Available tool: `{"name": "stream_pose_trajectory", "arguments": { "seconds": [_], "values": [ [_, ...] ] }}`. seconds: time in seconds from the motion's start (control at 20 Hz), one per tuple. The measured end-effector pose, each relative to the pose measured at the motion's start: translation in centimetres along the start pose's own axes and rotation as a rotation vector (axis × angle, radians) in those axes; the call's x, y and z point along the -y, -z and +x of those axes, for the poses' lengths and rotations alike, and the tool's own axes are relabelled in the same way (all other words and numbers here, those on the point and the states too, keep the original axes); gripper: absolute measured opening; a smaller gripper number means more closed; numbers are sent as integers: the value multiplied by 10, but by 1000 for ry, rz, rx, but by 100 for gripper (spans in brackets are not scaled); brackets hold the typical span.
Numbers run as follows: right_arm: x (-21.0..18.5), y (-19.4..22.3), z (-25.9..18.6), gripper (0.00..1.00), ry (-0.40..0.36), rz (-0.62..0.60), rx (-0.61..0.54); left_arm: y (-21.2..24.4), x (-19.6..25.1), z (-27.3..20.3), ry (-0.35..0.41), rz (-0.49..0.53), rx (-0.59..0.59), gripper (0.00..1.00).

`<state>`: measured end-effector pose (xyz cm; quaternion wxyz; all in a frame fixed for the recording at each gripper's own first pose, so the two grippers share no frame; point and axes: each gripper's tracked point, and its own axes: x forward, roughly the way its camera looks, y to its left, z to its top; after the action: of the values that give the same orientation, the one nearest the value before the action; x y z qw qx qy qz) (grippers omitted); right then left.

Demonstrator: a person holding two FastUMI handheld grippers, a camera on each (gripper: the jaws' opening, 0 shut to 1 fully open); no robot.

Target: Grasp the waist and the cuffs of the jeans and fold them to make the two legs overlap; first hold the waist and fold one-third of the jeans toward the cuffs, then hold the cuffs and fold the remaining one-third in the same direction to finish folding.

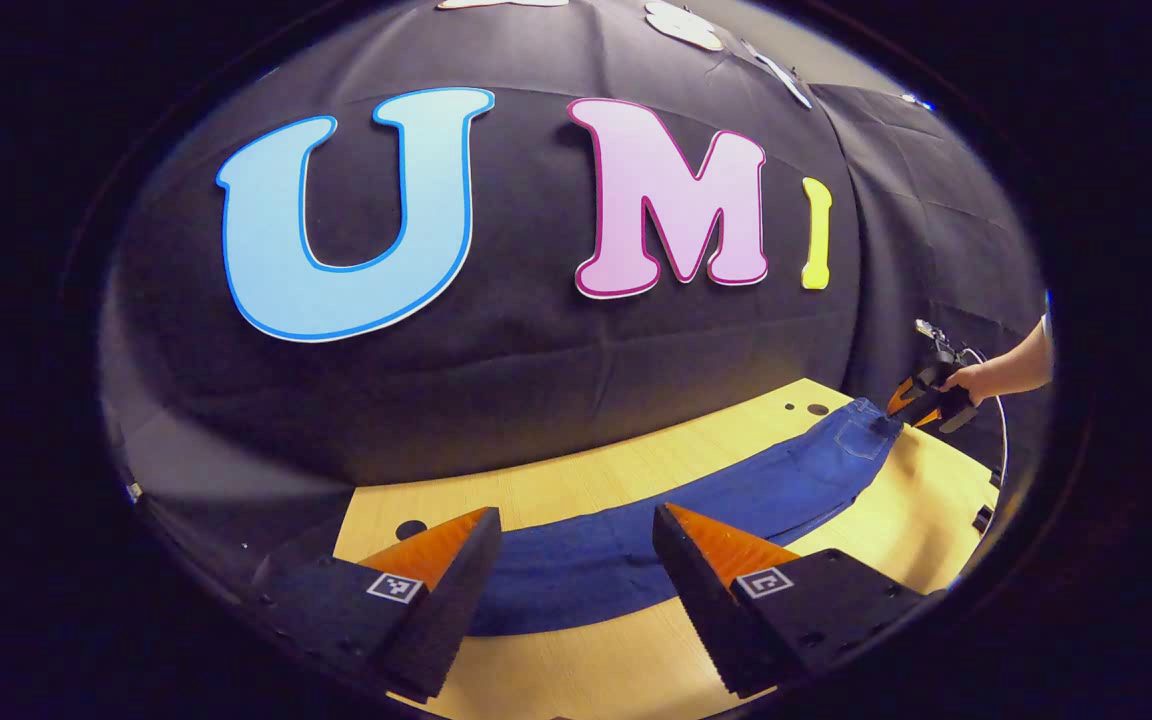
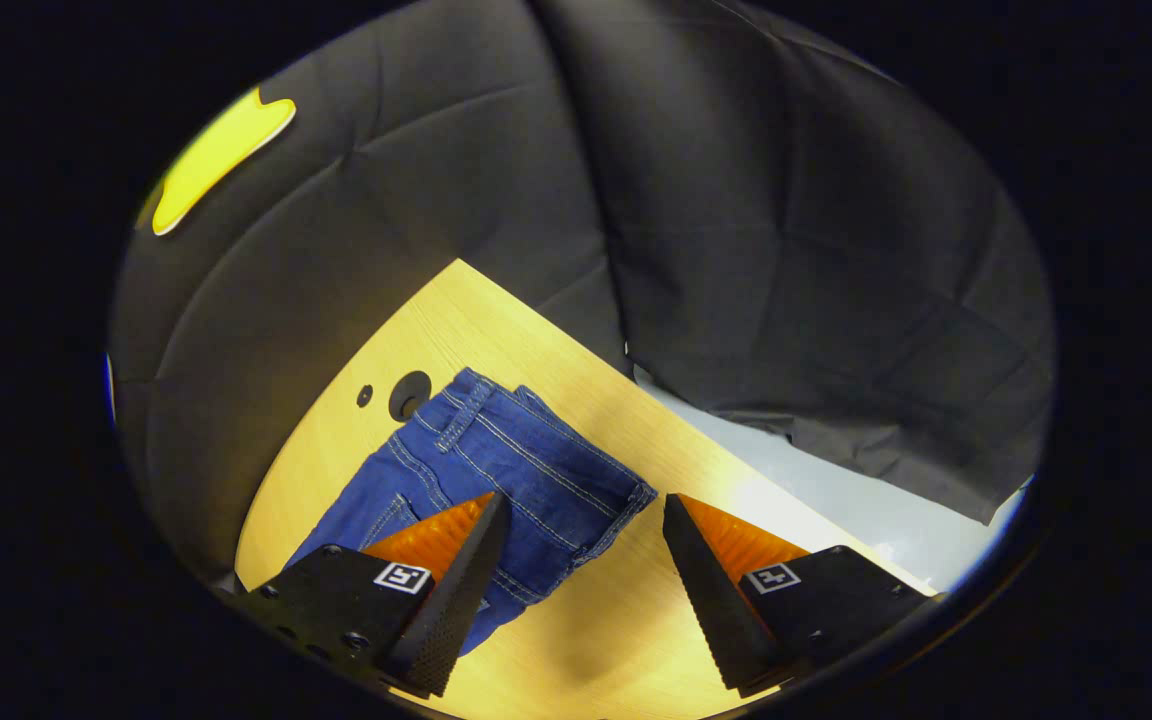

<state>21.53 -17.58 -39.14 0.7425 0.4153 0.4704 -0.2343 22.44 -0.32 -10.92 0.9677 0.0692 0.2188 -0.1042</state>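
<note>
Here, jeans point(image 1: 696, 520) flat on wooden table point(image 1: 636, 660), left gripper point(image 1: 576, 530) and right gripper point(image 2: 584, 520) hovering, jaws spread, grasping nothing.

Jeans point(image 1: 696, 510) lie flat on table point(image 1: 586, 480), stretched lengthwise from near end to far right; waist point(image 2: 546, 445) at far right end; booth wall point(image 1: 536, 390) behind table. Left gripper point(image 1: 576, 535) above near leg end, jaws apart, cloth between them; right gripper point(image 2: 584, 520) above waist, jaws apart; hand point(image 1: 976, 380) at far right of left gripper view; two holes point(image 2: 406, 395) in table just beside waist.
</note>
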Motion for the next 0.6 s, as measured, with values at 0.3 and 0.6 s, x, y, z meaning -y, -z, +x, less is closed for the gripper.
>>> {"name": "stream_pose_trajectory", "arguments": {
  "seconds": [0.3, 0.6],
  "values": [
    [-8, 4, 0, 81, -43, 21, -12, 5, 0, 0, -25, 33, -28, 98],
    [-23, -16, -4, 5, -84, 54, 74, 17, 5, 0, -21, 40, -52, 98]
  ]
}}
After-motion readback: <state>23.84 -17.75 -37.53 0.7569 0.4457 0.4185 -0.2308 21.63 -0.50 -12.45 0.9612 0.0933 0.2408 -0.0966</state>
